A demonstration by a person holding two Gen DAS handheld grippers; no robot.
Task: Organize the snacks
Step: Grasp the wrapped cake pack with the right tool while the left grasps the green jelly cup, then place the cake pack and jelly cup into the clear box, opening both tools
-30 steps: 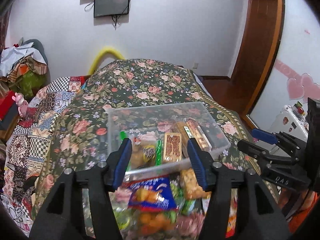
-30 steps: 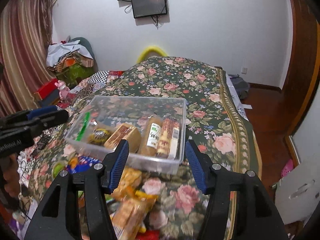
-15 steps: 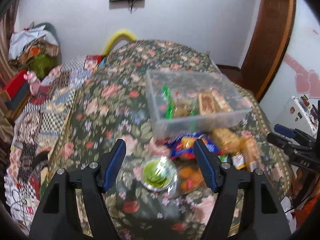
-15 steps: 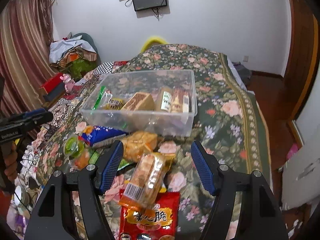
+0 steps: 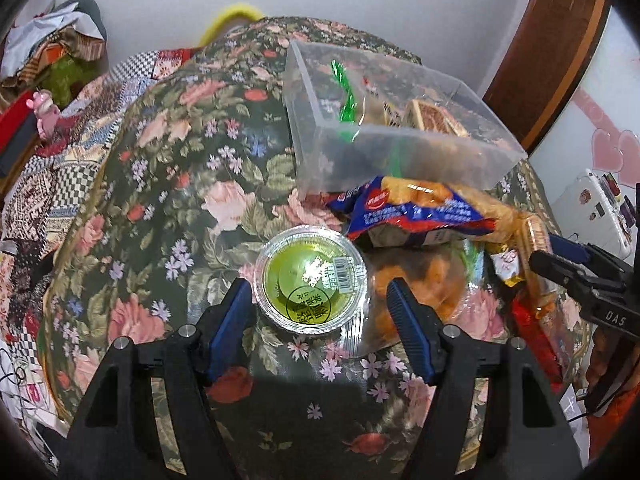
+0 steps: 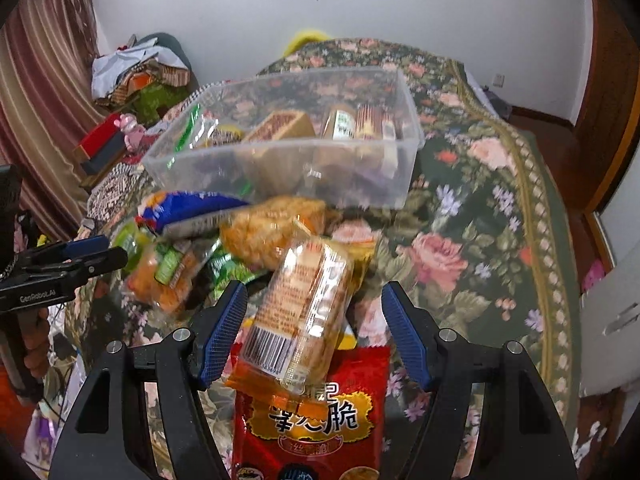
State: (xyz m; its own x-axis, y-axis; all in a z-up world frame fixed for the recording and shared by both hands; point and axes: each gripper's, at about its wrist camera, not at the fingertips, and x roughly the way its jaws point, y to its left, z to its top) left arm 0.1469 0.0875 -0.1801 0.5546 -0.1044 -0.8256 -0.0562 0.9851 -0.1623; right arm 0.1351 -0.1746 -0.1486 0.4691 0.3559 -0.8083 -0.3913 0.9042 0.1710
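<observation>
On a bed draped in a dark floral bedspread (image 5: 168,184), the left gripper (image 5: 318,300) hovers with its blue-padded fingers (image 5: 232,320) spread wide on either side of a round green jelly cup (image 5: 311,279), holding nothing. The cup, sealed under a clear film lid with a barcode label, sits on the near part of the bedspread, just left of a clear bag of orange snacks (image 5: 416,280).

Beyond it lies a blue and red snack packet (image 5: 404,212), resting against the near wall of a clear plastic storage box (image 5: 320,152). Inside the box are a green-striped wrapper (image 5: 346,100) and a brown-topped cake bar (image 5: 434,116), among other wrapped items too blurred to name.

The right gripper (image 6: 314,328) is likewise wide open and empty, its fingers (image 6: 224,332) framing a clear-wrapped roll of rice crackers (image 6: 304,308) that lies tilted across a red snack bag with gold lettering (image 6: 316,420) at the near edge. Just behind the crackers, a pack of golden fried snacks (image 6: 276,228) and the blue packet (image 6: 188,212) lie piled in front of the storage box (image 6: 280,160), which holds several upright bars along its far right side.

To the far left, a heap of clothes (image 6: 136,72) is bundled against the white wall beside striped curtains (image 6: 44,92).
</observation>
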